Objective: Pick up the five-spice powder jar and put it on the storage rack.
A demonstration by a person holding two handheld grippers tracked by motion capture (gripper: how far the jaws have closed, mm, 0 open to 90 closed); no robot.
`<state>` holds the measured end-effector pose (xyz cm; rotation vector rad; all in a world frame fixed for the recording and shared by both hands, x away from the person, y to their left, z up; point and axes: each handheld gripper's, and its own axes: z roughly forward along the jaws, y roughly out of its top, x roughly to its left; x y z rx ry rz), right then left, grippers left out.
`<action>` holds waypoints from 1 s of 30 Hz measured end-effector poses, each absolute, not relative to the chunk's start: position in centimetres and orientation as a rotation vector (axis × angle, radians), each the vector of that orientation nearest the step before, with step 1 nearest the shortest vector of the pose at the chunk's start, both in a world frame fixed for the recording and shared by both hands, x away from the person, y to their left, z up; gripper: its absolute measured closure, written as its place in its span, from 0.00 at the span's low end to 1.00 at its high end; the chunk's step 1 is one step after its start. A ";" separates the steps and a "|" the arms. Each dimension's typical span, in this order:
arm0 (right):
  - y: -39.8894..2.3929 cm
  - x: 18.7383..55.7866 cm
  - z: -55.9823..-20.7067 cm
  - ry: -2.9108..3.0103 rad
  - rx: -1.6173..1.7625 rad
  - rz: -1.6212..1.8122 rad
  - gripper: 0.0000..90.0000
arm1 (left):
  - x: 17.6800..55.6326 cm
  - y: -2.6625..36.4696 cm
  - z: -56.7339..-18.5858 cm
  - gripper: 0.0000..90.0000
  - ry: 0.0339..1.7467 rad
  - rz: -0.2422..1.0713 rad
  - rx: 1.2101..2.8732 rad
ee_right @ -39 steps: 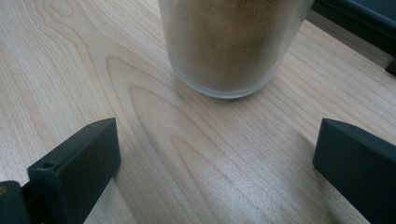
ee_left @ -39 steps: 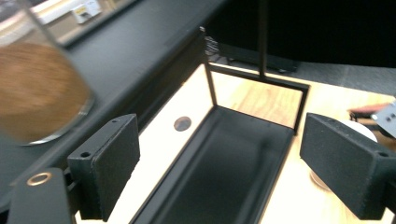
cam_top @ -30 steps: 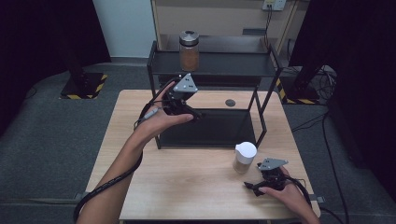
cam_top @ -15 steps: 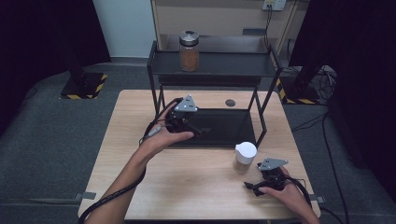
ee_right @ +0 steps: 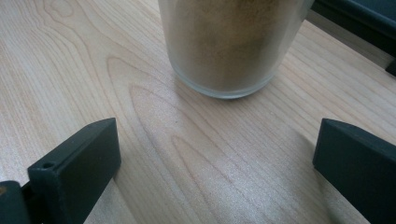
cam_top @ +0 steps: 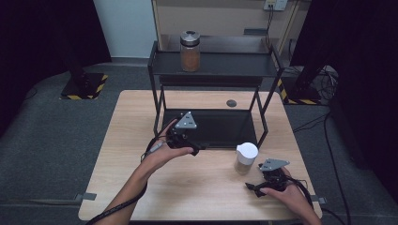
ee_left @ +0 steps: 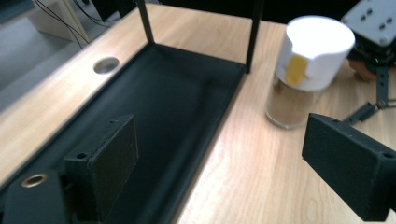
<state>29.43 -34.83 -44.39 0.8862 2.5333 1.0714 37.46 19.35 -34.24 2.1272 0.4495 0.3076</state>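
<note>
Left claw (cam_top: 196,149) sits low over the front edge of the black rack's bottom tray (cam_top: 220,126), at about 9 o'clock from the white-lidded spice jar (cam_top: 246,158). Against the earlier high views it has come down from beside the upper shelf (cam_top: 216,63), where a second, metal-capped jar (cam_top: 190,50) stands; its jaws have just been opening a little further, with nothing between them. That reads as a finished placement up top and a reach for the next jar. Right claw (cam_top: 253,188) rests on the wooden surface (cam_top: 141,140) at roughly 5 o'clock from the white-lidded jar, unmoved from the earlier frames.

From the left gripper view, the left claw (ee_left: 224,163) has its pads wide apart and empty, one over the tray (ee_left: 177,98), the other over bare wood. The spice jar (ee_left: 303,70) stands upright at 1 o'clock, just off the tray's corner, the other gripper behind it.

From the right gripper view, the right claw (ee_right: 215,158) is spread wide and grips nothing; the jar's glass base (ee_right: 229,46) stands at 12 o'clock, near but apart from both pads. Judging from this, either claw could take it next.
</note>
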 end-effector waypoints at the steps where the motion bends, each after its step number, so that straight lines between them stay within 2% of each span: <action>1: -34.8 29.4 -44.4 2.533 0.887 1.072 0.02 | 37.3 19.4 -34.6 0.10 0.455 0.302 2.126; 18: -34.8 29.4 -44.4 2.533 0.886 1.072 0.02 | 33.9 19.6 -39.9 0.07 0.463 0.241 2.192; 30: -34.8 29.4 -44.4 2.533 0.887 1.072 0.02 | 30.4 23.9 -42.8 0.08 0.619 0.269 2.155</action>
